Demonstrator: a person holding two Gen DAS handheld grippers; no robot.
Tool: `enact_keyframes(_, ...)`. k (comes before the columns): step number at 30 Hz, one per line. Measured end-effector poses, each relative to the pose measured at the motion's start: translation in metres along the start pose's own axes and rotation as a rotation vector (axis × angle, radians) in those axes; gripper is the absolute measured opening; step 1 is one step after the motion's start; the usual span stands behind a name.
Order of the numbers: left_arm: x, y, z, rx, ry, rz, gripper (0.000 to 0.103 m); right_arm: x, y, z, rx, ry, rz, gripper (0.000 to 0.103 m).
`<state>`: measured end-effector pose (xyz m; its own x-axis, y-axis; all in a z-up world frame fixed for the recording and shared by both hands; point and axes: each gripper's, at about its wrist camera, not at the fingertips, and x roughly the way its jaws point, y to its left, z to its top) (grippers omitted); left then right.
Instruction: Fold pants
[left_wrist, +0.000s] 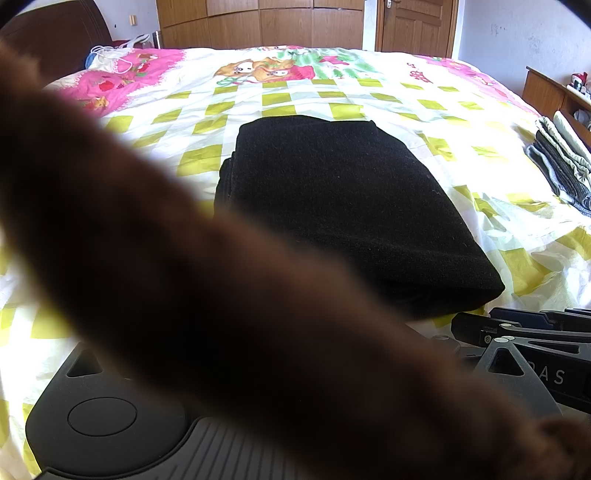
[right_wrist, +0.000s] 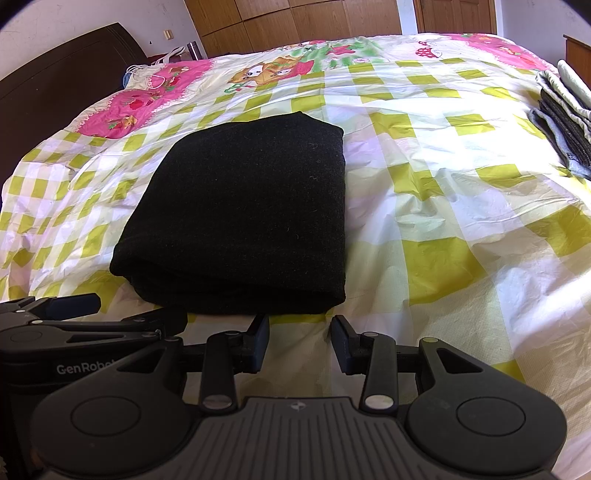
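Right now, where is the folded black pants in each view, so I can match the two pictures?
Left wrist view: black pants lie centre, slightly right, partly hidden at lower left by a blurred brown sleeve.
Right wrist view: they lie centre-left, just beyond the open right gripper.
Shared landmark: the stack of folded clothes at the right edge.

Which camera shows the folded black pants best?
The right wrist view: the black pants lie fully visible on the bed. In the left wrist view, a blurry brown sleeve covers their near left corner.
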<state>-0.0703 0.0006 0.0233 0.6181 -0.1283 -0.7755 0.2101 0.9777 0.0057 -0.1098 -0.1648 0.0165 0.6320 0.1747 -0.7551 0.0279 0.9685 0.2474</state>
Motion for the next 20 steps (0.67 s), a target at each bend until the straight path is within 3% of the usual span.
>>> enact_keyframes(20, -0.0007, -0.0004, -0.0007, 0.003, -0.008, 0.016, 0.101, 0.0006, 0.0009, -0.0013, -0.002, 0.003, -0.001, 0.052)
